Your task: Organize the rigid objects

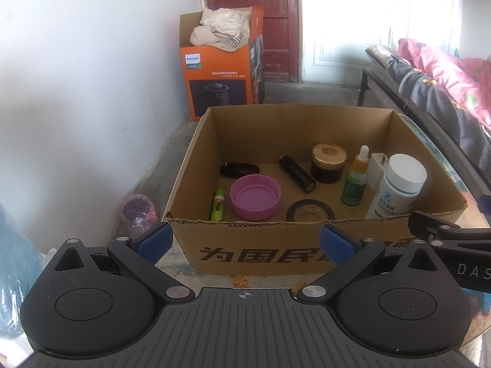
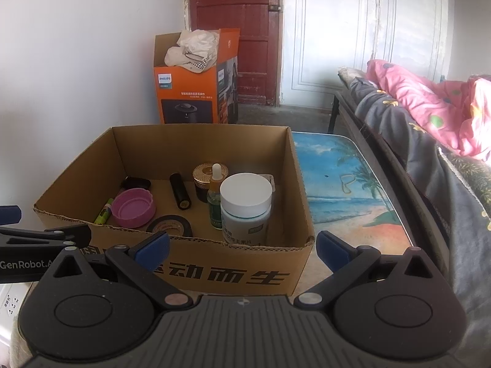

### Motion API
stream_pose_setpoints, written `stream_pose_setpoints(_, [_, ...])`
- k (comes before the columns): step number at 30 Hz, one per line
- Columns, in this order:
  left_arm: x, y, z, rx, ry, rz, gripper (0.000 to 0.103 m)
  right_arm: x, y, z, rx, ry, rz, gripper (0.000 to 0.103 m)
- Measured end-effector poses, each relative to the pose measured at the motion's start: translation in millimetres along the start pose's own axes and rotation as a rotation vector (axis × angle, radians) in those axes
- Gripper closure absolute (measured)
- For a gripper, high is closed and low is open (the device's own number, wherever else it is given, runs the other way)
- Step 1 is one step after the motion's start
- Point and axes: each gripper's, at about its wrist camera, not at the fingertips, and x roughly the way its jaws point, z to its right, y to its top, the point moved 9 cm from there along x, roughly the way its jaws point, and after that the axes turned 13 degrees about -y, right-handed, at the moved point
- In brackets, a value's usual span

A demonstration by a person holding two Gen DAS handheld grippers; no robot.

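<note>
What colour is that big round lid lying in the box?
Pink-purple lid; clearest in the left wrist view.

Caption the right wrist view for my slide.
Open right gripper facing a brown cardboard box holding a white-capped pill bottle.

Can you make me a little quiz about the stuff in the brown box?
1. True or false: the pink lid lies inside the cardboard box.
2. Which stands upright? A) black tube B) white-capped bottle C) green stick
3. Fill in: the left gripper and right gripper are both ____, holding nothing.

Key: 1 true; 2 B; 3 open.
</note>
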Motion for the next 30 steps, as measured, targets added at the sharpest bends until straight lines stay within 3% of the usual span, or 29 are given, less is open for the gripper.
stream_pose_setpoints(30, [-2.4, -1.0, -1.4, 0.001, 0.011, -0.009, 0.001, 0.3, -0.4, -3.0, -0.008, 0.006, -0.001, 0.000])
